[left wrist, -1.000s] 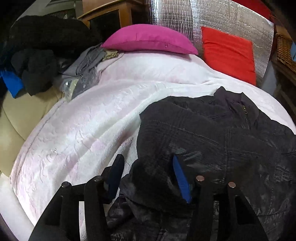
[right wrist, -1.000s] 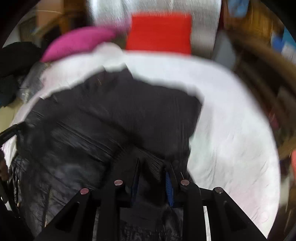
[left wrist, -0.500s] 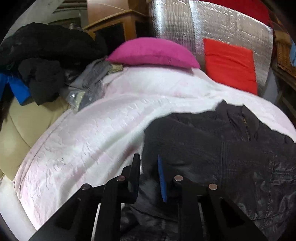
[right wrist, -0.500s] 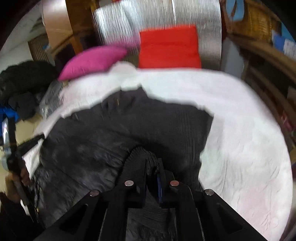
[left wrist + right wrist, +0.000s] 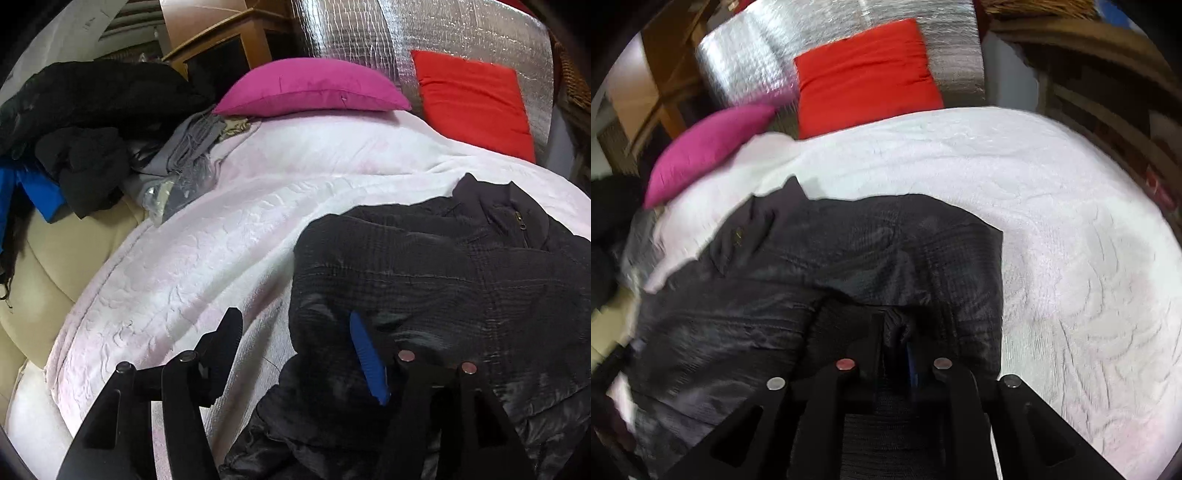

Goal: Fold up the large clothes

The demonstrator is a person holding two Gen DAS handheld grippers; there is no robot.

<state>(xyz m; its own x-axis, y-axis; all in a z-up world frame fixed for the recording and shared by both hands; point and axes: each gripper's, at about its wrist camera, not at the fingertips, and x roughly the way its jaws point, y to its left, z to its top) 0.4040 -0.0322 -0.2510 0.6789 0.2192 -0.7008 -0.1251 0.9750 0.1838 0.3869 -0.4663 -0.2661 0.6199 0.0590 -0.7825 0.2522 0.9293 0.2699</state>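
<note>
Black jacket [image 5: 443, 280] lying spread on the white blanket [image 5: 221, 258], collar toward the pink pillow [image 5: 310, 88]. My left gripper [image 5: 295, 354] stands with fingers wide, straddling the jacket's near left edge without pinching it. My right gripper [image 5: 897, 343] has its fingers narrowed onto a bunched fold of the jacket [image 5: 849, 258]. I judge the step to be gathering an edge for a fold; next, the left must close before both carry cloth across.

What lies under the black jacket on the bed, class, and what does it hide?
Under the black jacket lies the white blanket, showing around its edges. Whatever the jacket covers, including its own underside, cannot be seen. The right gripper pinches its fabric.
</note>
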